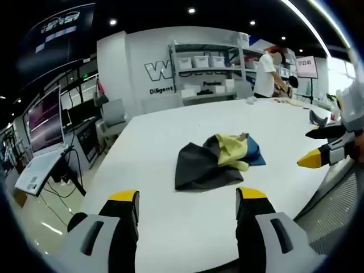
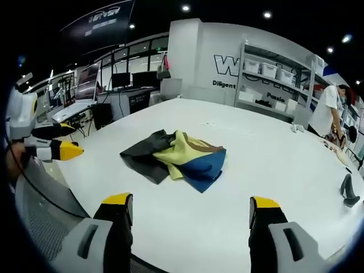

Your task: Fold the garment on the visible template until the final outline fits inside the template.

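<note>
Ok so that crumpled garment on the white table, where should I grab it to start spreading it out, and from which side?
Probably the dark grey part of the garment: it lies flattest and nearest, with a free edge towards the left tool. Come in low from the near table edge and pinch that edge. The yellow and blue folds are bunched up, so their edges are harder to pick out.
</note>
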{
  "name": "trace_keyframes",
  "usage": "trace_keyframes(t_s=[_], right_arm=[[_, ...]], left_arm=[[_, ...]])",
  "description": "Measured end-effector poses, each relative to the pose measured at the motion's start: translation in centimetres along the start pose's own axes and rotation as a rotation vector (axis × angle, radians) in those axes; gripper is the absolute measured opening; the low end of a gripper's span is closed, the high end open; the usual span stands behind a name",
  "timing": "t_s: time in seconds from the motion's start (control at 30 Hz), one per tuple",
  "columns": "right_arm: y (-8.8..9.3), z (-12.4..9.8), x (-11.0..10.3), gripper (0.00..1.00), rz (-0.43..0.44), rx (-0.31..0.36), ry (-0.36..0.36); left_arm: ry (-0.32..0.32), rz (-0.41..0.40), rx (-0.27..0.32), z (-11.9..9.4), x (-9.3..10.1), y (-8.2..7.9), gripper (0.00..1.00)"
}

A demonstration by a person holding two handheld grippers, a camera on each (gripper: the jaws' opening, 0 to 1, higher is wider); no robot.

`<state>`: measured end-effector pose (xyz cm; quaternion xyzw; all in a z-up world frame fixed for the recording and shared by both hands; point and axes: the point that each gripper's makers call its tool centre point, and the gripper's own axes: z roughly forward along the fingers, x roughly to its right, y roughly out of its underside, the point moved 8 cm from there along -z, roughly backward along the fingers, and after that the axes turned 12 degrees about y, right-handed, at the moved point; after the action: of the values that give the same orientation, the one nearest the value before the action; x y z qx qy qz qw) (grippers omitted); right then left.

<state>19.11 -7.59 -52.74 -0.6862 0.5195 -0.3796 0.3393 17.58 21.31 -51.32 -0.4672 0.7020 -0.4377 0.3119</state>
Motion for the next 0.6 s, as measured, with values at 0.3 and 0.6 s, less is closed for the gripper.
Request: trace_keyframes(t_s=[0.3,0.6], right_arm=[[0.12,0.15,0.0,0.82,0.005,-0.016,-0.005],[0.12,0.14,0.09,0.83,0.012,-0.02,-0.002]], left_arm=[[0.004,-0.013,-0.015,0.19,-0.07,0.11,0.72],[0.014,-0.028,-0.03,0.44,-0.11,0.17,0.72]])
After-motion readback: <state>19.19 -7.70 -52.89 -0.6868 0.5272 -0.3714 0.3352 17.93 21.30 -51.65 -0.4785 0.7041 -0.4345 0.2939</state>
